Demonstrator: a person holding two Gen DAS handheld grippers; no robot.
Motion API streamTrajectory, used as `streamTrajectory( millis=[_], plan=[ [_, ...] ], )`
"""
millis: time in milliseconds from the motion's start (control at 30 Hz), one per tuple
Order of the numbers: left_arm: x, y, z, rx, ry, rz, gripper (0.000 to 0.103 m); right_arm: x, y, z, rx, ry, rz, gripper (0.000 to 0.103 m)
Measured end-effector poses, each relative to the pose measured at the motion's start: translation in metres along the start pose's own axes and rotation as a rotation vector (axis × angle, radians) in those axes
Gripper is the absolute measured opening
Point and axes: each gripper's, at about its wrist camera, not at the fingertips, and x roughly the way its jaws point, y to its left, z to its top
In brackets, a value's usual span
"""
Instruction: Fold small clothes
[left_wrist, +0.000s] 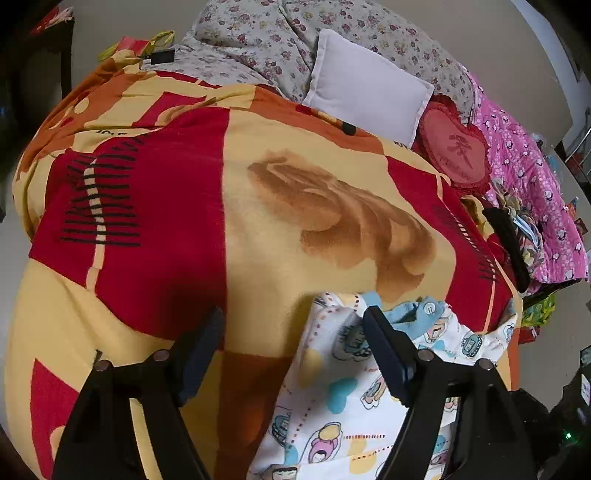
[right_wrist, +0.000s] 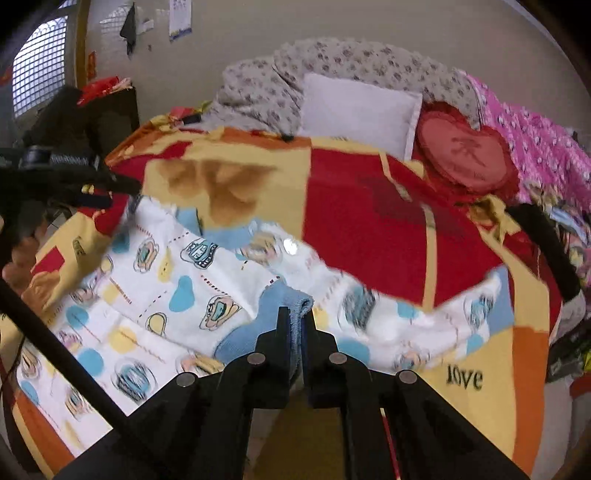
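Observation:
A small white baby garment (right_wrist: 192, 280) with cartoon prints and blue trim lies on a red, yellow and orange blanket (right_wrist: 354, 221). My right gripper (right_wrist: 297, 321) is shut on the garment's blue edge (right_wrist: 295, 299) and lifts it slightly. In the left wrist view the garment (left_wrist: 332, 398) lies at lower right on the blanket (left_wrist: 258, 240). My left gripper (left_wrist: 293, 328) is open above the garment's left edge, its right finger (left_wrist: 384, 350) over the cloth. The left gripper also shows in the right wrist view (right_wrist: 122, 188), at the garment's far left corner.
A white pillow (left_wrist: 365, 85), a red heart cushion (left_wrist: 456, 151), a grey floral quilt (left_wrist: 258, 40) and a pink quilt (left_wrist: 528, 177) lie at the bed's far side. A black strap and mixed clothes (left_wrist: 513, 240) sit at the right edge. Dark furniture (right_wrist: 92, 110) stands left.

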Motion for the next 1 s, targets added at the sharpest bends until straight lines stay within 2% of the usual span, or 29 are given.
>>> streamTrajectory(
  millis=[100, 233, 333, 533, 567, 600, 633, 700, 867, 1000],
  plan=[
    [0.001, -0.001, -0.001, 0.001, 0.003, -0.015, 0.079, 0.004, -0.011, -0.007, 0.049, 0.019, 0.039, 0.006],
    [-0.006, -0.002, -0.005, 0.004, 0.006, -0.090, 0.080, 0.005, -0.009, -0.003, 0.045, 0.016, 0.039, 0.006],
    [-0.011, -0.006, -0.009, 0.038, -0.002, -0.085, 0.083, 0.004, -0.004, 0.000, 0.030, 0.007, 0.041, 0.006],
    [0.005, -0.012, -0.018, 0.086, 0.034, -0.084, 0.083, 0.006, -0.002, 0.008, 0.035, -0.001, 0.050, 0.006],
    [0.009, -0.014, -0.019, 0.105, 0.038, -0.074, 0.078, 0.006, -0.002, 0.008, 0.033, -0.001, 0.050, 0.006],
    [0.014, -0.015, -0.020, 0.129, 0.049, -0.069, 0.048, 0.006, -0.001, 0.009, 0.029, -0.001, 0.048, 0.006],
    [0.020, -0.016, -0.019, 0.142, 0.073, -0.068, 0.009, 0.006, 0.000, 0.010, 0.026, -0.001, 0.048, 0.006],
    [0.029, -0.007, -0.014, 0.107, 0.112, -0.092, 0.009, 0.007, 0.002, 0.013, 0.025, -0.002, 0.051, 0.006],
    [0.014, 0.014, -0.002, 0.101, 0.069, -0.085, 0.008, 0.008, 0.009, 0.028, 0.031, -0.030, 0.079, 0.006],
    [0.022, 0.020, 0.000, 0.117, 0.098, -0.054, 0.008, 0.020, 0.016, 0.039, 0.024, -0.025, 0.071, 0.006]
  ],
)
